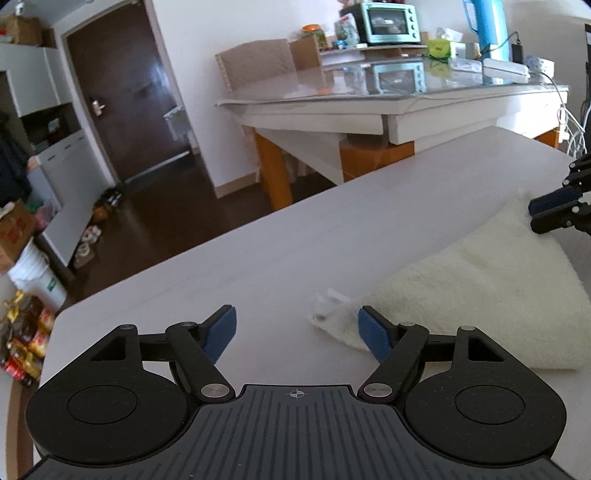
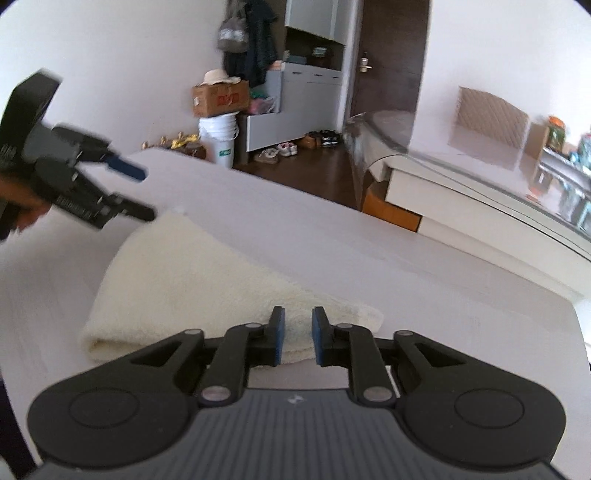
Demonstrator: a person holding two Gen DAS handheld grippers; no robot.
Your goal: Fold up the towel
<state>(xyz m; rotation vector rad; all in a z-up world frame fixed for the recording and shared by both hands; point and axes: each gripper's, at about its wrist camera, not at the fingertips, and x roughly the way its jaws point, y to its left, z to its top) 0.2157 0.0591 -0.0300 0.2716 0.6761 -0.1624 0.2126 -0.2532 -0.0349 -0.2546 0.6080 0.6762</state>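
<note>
A cream towel (image 1: 480, 291) lies folded on the white table (image 1: 258, 258); it also shows in the right wrist view (image 2: 192, 284). My left gripper (image 1: 297, 332) is open wide just above the table, with the towel's corner by its right fingertip. My right gripper (image 2: 298, 336) is partly open and empty, its fingers just above the towel's near folded edge. The right gripper shows in the left wrist view (image 1: 550, 214) at the towel's far end. The left gripper shows in the right wrist view (image 2: 142, 194) at the towel's far corner.
A glass-topped dining table (image 1: 369, 99) with a toaster oven (image 1: 391, 22) stands beyond the white table. A door (image 1: 118, 92), a white bucket (image 2: 218, 140) and boxes (image 2: 219, 98) are across the dark floor. The white table's edge (image 1: 166, 258) runs diagonally.
</note>
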